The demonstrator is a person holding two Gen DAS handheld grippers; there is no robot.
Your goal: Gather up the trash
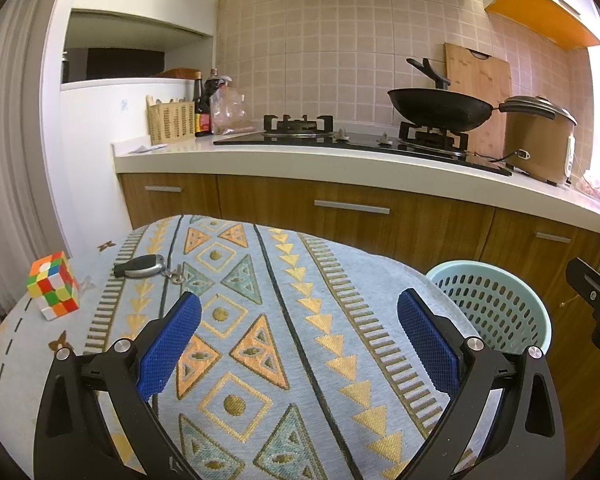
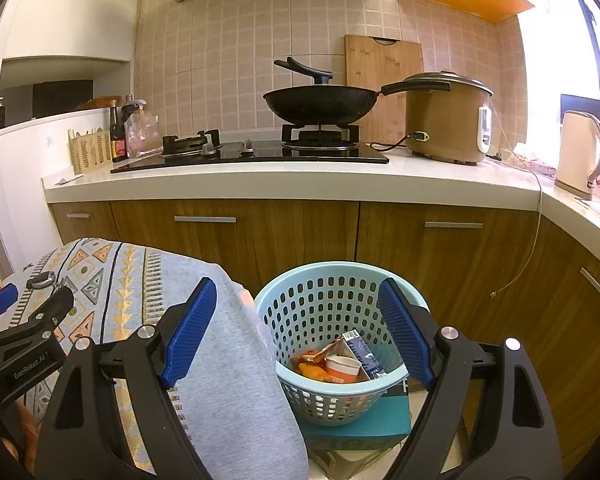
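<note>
A light blue perforated basket (image 2: pixel 284 308) stands on a teal box beside the table; in the right wrist view it holds trash: an orange wrapper (image 2: pixel 312 366), a small cup (image 2: pixel 342 368) and a carton (image 2: pixel 360 350). My right gripper (image 2: pixel 300 328) is open and empty, hovering just above the basket's near rim. My left gripper (image 1: pixel 300 340) is open and empty over the patterned tablecloth (image 1: pixel 260 320). The basket shows at the right in the left wrist view (image 1: pixel 496 304). My left gripper also shows at the left edge of the right wrist view (image 2: pixel 24 312).
A car key (image 1: pixel 140 266) and a Rubik's cube (image 1: pixel 54 286) lie on the table's far left. Behind runs a kitchen counter (image 2: pixel 260 184) with a hob, a wok (image 2: pixel 320 106), a rice cooker (image 2: pixel 448 120) and a kettle (image 2: pixel 580 152).
</note>
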